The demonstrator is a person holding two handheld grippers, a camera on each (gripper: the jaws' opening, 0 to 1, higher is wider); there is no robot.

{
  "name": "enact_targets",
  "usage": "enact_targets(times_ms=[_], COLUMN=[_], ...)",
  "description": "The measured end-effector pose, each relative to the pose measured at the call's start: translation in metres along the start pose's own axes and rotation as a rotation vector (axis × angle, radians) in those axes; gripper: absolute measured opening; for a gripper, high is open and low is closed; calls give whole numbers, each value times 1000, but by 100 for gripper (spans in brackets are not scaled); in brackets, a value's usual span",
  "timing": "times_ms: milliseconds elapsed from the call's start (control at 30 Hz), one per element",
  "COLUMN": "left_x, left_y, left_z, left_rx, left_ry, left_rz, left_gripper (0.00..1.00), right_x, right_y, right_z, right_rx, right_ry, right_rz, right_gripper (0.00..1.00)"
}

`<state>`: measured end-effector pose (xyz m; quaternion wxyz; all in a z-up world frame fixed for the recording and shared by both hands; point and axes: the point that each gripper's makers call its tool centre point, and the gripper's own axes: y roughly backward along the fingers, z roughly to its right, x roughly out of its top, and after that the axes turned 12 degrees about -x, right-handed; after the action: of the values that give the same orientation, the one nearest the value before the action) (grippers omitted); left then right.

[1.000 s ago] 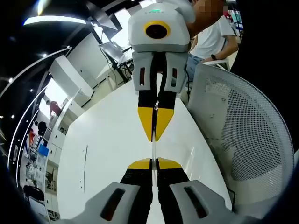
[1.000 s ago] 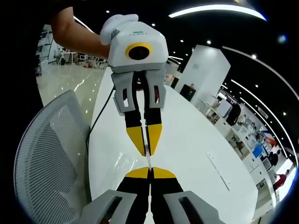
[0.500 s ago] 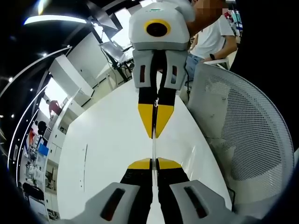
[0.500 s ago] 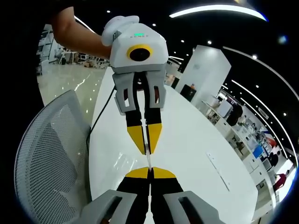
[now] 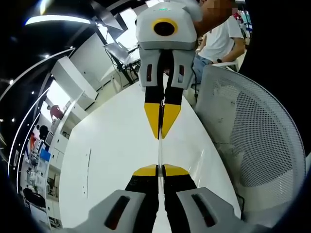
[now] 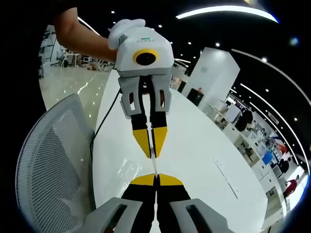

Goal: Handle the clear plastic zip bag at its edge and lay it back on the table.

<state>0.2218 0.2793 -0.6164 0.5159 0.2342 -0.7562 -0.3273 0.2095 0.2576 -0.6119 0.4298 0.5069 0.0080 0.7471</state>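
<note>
Clear plastic zip bag (image 5: 159,154) — stretched edge-on at frame centre between both tools, above the white desk (image 5: 112,155); presumably held taut by opposite edges for a flat lay-down. Left hand-held gripper (image 5: 160,168): jaws pinched onto the bag's near edge. Right hand-held gripper (image 6: 155,178): likewise pinched onto its edge. Surroundings — white mesh chair (image 5: 252,141) at right, beside the desk; seated person (image 5: 221,39) upper right.

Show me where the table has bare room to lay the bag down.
White table lies bare from the grippers toward the office side, with only a thin seam. Mesh chair crowds the other edge. Left gripper and right gripper pinch the zip bag edge-on mid-table.
</note>
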Motion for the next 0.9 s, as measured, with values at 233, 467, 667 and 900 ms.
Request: enact_targets(times_ms=[233,467,667,900], left_x=[-4,-7,-7,-7], left_y=[1,2,3,3], left_z=[0,0,1,2], left_rx=[-1,0,-1,-4], left_ry=[0,0,1,-1], left_rz=[-5,-13,-14,-14], left_gripper=[0,0,0,0], right_x=[-1,-1,-2,-2], right_y=[1,2,3,4], right_z=[0,1,1,0], right_rx=[-1,-1,-2,-2], right_ry=[-2,-3,-3,-4], right_rz=[0,-1,1,1], right_gripper=[0,0,0,0])
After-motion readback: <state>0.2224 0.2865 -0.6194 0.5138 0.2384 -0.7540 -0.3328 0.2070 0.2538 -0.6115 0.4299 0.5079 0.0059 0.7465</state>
